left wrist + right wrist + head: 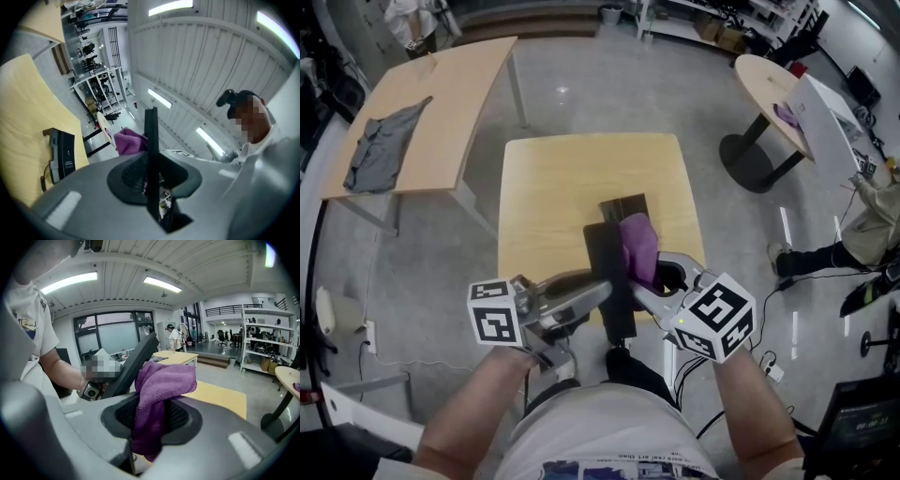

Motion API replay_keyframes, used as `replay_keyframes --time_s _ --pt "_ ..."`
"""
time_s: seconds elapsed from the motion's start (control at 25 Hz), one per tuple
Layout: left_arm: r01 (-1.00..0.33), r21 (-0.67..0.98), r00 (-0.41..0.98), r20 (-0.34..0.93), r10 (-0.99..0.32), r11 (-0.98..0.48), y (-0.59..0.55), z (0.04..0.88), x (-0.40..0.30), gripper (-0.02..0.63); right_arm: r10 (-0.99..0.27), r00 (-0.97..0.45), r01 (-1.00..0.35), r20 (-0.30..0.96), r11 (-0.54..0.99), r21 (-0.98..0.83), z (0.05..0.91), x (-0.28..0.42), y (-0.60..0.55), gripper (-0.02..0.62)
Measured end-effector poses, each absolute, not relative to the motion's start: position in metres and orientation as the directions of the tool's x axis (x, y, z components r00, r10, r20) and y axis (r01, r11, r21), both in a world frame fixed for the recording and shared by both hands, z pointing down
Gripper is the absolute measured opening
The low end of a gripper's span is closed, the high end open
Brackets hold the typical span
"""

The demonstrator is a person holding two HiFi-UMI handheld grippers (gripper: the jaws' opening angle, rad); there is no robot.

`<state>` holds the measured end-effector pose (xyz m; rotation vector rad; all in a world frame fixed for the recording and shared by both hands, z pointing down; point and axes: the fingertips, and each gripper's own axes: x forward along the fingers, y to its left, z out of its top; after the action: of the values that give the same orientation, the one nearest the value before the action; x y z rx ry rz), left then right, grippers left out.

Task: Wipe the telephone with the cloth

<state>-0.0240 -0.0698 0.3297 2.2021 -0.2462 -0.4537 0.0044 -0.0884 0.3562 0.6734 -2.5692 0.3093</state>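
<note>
The left gripper [598, 292] is clamping its jaws on the telephone handset [607, 272], holding it clear of the yellow table [544, 178] near the lower centre of the head view. In the left gripper view the handset is showing only as a thin black edge between the pads, so its faces are hidden there. The right gripper [649, 281] is pinching the purple cloth [161, 380] between its jaws. The bunched top of the cloth is spilling over the pads and lying against the handset's right side. How much of the cloth is pressing on the handset is hard to tell, since the handset is covering part of it in the head view and most of it in the left gripper view. The telephone base [62, 154] is sitting on the table. In the head view only its upper corner is showing above the handset and cloth. In the right gripper view the handset's lower end is disappearing behind a mosaic patch.
</note>
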Motion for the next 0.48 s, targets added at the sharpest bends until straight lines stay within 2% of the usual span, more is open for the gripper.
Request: replay_keyframes --time_s 0.48 --pt "-0.007 0.783 0.910 -0.253 -0.328 -0.622 -0.083 0.323 -0.027 0.086 -0.369 -0.754 -0.499 0.543 0.860 -0.110 0.379 0.018 -0.066 0.114"
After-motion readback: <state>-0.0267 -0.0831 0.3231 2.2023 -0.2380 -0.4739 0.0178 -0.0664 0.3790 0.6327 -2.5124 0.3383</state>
